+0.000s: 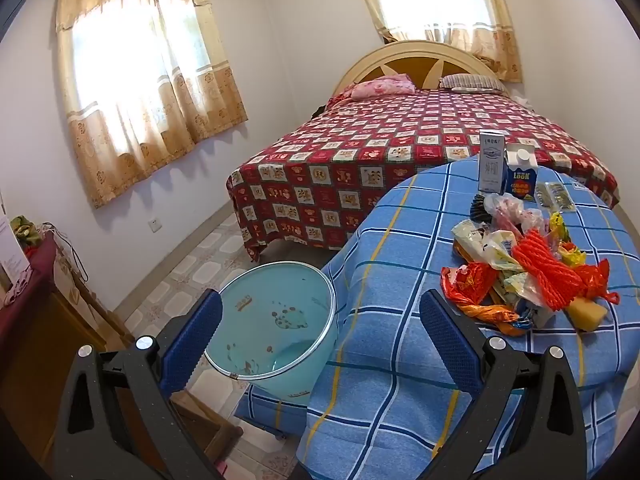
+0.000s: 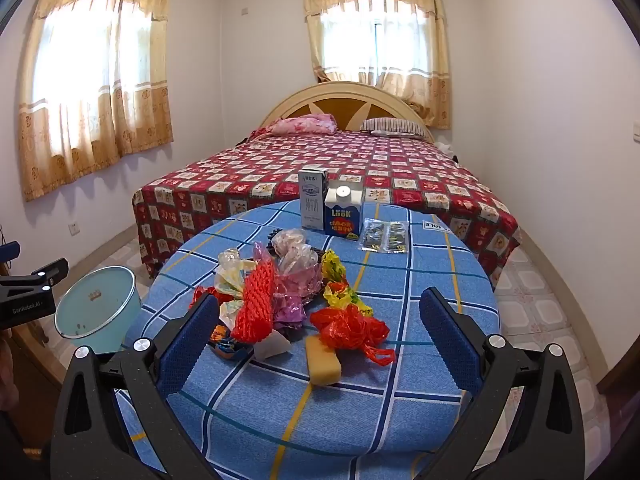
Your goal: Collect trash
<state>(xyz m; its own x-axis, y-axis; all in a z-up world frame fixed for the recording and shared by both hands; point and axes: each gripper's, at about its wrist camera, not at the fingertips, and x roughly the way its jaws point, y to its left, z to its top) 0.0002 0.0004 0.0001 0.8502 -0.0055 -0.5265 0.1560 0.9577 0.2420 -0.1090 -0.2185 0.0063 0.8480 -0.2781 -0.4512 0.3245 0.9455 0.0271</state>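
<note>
Rubbish lay heaped in the middle of the round table (image 2: 440, 292), on its blue checked cloth, and beside the table on the floor stood the pale blue bin (image 2: 96, 304), nearly empty with only a few scraps at the bottom. Both grippers hung short of the pile, tilted downward. The right gripper (image 2: 316, 340) had its fingers spread wide with nothing between them but the view of the heap; the left gripper (image 1: 320, 340) was spread just as wide over the table's edge, between bin and pile, holding nothing.

Most of the heap looked feather-light and soft: a red net bag (image 2: 256, 304) bunched into a thick roll, a crumpled red plastic bag (image 2: 352, 330), pink and clear film (image 2: 294, 260), yellow wrappers (image 2: 336, 280). These would probably squash flat under the pads and might slip, so a bite across the thickest bunch seemed wisest, the net roll across its middle. The yellow sponge (image 2: 324, 364), lying nearest the right gripper, would likely give but spring back; its short sides offered a fair hold. Behind the heap stood two cartons (image 2: 344, 212), upright and touching, stiff enough to take by their flat faces, though likely to topple if nudged. A flat foil packet (image 2: 384, 236) beside them looked hardest to lift, lying flush on the cloth.
</note>
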